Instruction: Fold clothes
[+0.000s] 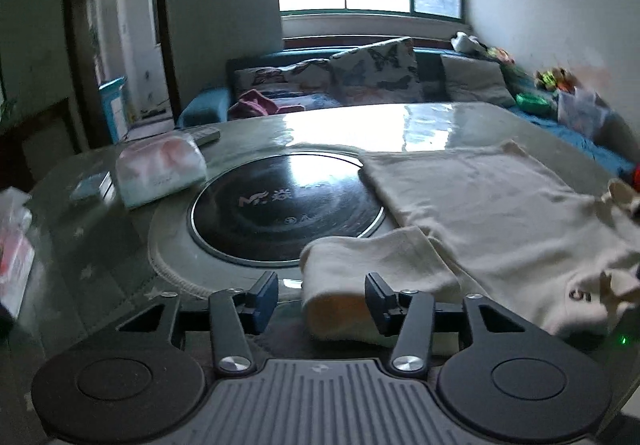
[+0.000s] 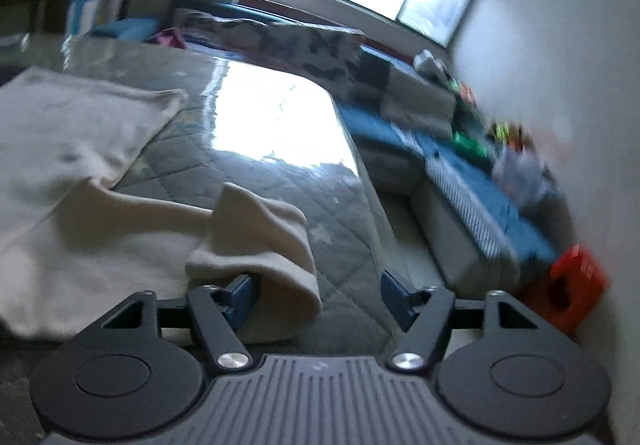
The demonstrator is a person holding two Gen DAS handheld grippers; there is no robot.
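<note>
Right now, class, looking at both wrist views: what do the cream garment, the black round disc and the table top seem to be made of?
Cream garment: soft knit or fleece cloth, matte; it droops and creases.
Black round disc: probably glass or ceramic, glossy; it mirrors the window, with a metal-looking rim.
Table top: seemingly clear glass over quilted padding; bright glare above visible stitching.

garment (image 1: 480, 197): cream | hotplate (image 1: 288, 201): black | cushions (image 1: 376, 69): butterfly print

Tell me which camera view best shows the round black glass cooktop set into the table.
The left wrist view: the round black glass cooktop sits centre frame, its ring and printed logo clear, with only its right edge under the cream knitted garment. The right wrist view shows none of it.
</note>
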